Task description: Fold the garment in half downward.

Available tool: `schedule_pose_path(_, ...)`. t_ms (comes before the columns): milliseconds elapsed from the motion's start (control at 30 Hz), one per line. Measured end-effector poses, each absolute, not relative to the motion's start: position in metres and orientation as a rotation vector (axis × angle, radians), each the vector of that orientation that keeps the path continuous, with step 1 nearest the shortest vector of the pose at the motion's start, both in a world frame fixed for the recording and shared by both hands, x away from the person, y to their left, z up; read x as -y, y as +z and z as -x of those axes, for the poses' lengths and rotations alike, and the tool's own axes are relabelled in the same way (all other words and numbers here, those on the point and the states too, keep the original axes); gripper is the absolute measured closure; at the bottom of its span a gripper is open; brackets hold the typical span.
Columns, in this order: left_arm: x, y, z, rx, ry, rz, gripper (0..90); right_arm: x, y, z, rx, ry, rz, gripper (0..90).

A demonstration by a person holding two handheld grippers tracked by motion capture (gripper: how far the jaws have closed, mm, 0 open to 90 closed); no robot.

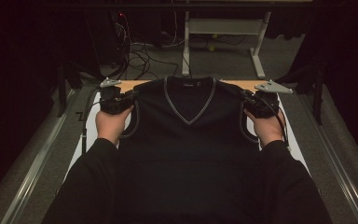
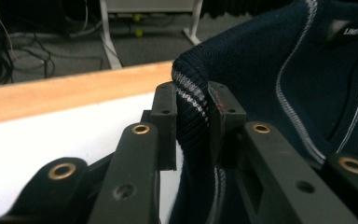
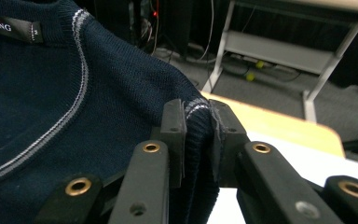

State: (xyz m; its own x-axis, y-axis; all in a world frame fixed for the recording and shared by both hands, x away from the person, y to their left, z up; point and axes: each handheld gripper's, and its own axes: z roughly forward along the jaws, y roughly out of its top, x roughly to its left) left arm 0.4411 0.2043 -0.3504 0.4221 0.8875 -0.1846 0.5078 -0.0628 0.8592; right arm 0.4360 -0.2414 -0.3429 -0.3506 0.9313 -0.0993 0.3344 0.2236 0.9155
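Note:
A dark navy V-neck knitted vest (image 1: 186, 126) with grey-white trim hangs spread between my two grippers above the table. My left gripper (image 1: 133, 95) is shut on the ribbed armhole edge at the vest's left shoulder (image 2: 191, 100); its pads (image 2: 165, 116) squeeze the striped trim. At the other shoulder (image 3: 198, 109), my right gripper (image 1: 243, 96) is shut on the armhole trim in the same way, pads (image 3: 175, 123) pressed onto the fabric. The neck label (image 3: 7, 25) shows inside the collar. A person's hands and dark sleeves hold both grippers from below.
A white table top (image 1: 291, 140) with a wooden far edge (image 2: 70, 88) lies under the vest. Metal rails (image 1: 42, 149) run along both sides. Behind stand a grey desk frame (image 1: 223, 32), tangled cables (image 1: 135, 53) and small yellow balls (image 3: 249, 74) on the carpet.

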Motion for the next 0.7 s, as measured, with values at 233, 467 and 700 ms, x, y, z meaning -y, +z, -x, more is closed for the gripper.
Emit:
schedule_pose_path(233,-0.207,-0.343,-0.439,-1.189,0.501,-1.692,71.5,0.239,-0.326,-0.434,-1.798,1.143,-1.141,78.1)
schedule_pose_path(467,-0.207,-0.369,-0.436,-1.204,0.449,-1.718,71.4,0.242,-0.355,-0.431,-1.845,1.138,-1.192,78.1)
schedule_pose_path(700,-0.21,-0.397,-0.406,-1.14,0.385,-1.729,71.4,0.249,-0.378,-0.407,-1.88,1.191,-1.179,78.2)
